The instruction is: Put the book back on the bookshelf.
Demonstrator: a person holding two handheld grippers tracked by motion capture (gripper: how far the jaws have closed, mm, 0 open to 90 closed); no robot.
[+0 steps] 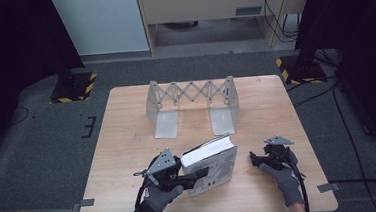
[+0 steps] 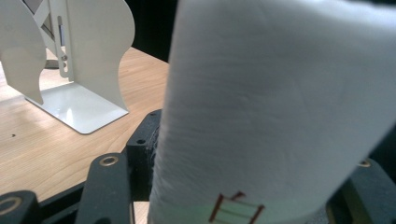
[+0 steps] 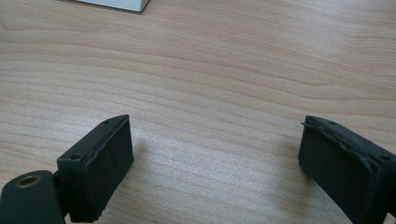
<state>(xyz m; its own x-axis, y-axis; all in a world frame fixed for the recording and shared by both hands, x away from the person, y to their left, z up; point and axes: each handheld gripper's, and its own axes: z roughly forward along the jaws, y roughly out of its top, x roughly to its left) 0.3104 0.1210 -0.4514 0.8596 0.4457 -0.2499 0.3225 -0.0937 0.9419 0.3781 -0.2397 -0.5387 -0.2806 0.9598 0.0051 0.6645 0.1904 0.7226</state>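
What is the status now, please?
Left gripper shut on book, tilted. Right gripper open, empty, right of book. Bookend rack behind; path to it clear.

The left gripper (image 1: 197,174) is clamped on something, its gloved hand low; the right gripper (image 1: 254,157) stands wide apart, holding nothing.

No legible word, brand or number is found. On the book (image 2: 275,116), near the lower edge of its white page block, a small brown sign like joined bars is seen; its cover print (image 1: 215,171) is too blurred to be read.
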